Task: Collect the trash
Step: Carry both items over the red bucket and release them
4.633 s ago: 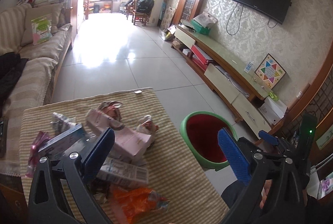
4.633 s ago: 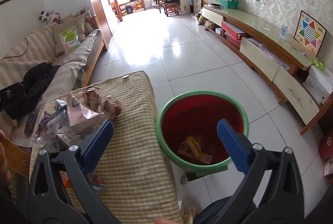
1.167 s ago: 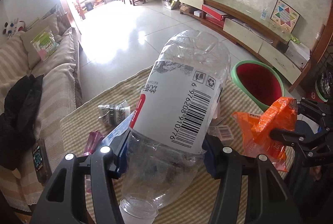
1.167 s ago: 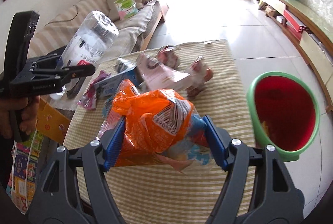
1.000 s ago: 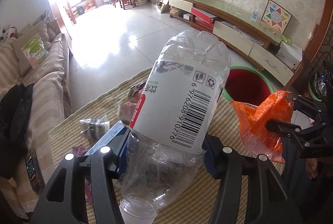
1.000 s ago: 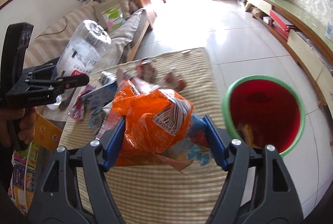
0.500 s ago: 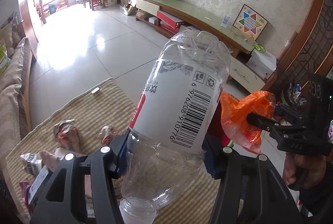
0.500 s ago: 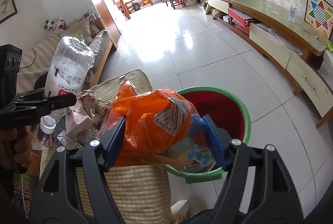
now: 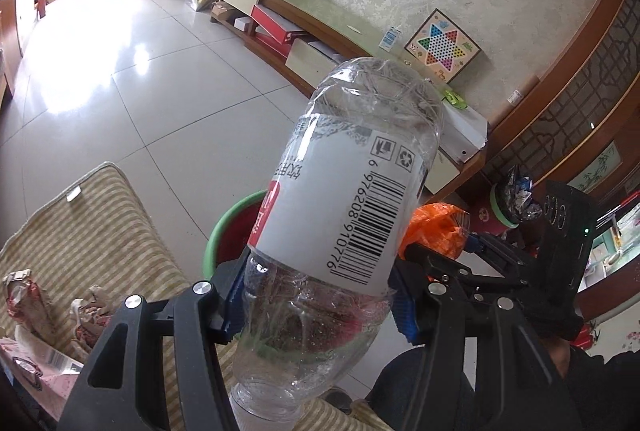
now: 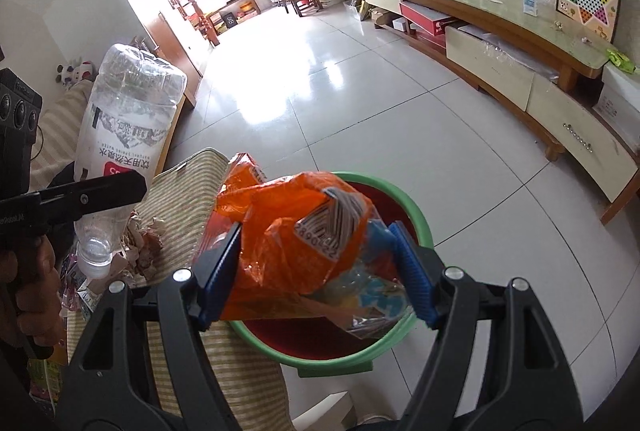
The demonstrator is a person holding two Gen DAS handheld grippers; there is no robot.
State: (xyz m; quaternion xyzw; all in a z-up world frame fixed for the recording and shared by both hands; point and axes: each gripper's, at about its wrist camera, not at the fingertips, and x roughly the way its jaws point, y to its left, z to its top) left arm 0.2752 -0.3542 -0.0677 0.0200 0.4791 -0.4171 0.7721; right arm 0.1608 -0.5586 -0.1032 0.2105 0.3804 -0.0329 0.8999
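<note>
The left tongs (image 9: 316,307) clamp a clear plastic water bottle (image 9: 352,199), base up, beside the striped cloth-covered surface (image 9: 100,223). The right tongs (image 10: 316,271) grip a crumpled orange plastic bag (image 10: 288,231) over the green-rimmed red bin (image 10: 416,215).

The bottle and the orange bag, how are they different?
The bottle is clear, hard plastic with a white barcode label; the orange bag is soft, crinkled and bright. The bottle keeps its round shape in the left tool, neck towards the tool; the bag is squashed in the right tool. The bag hangs over the green bin; the bottle is beside it. Both are trash, each gripped by a tool.
</note>
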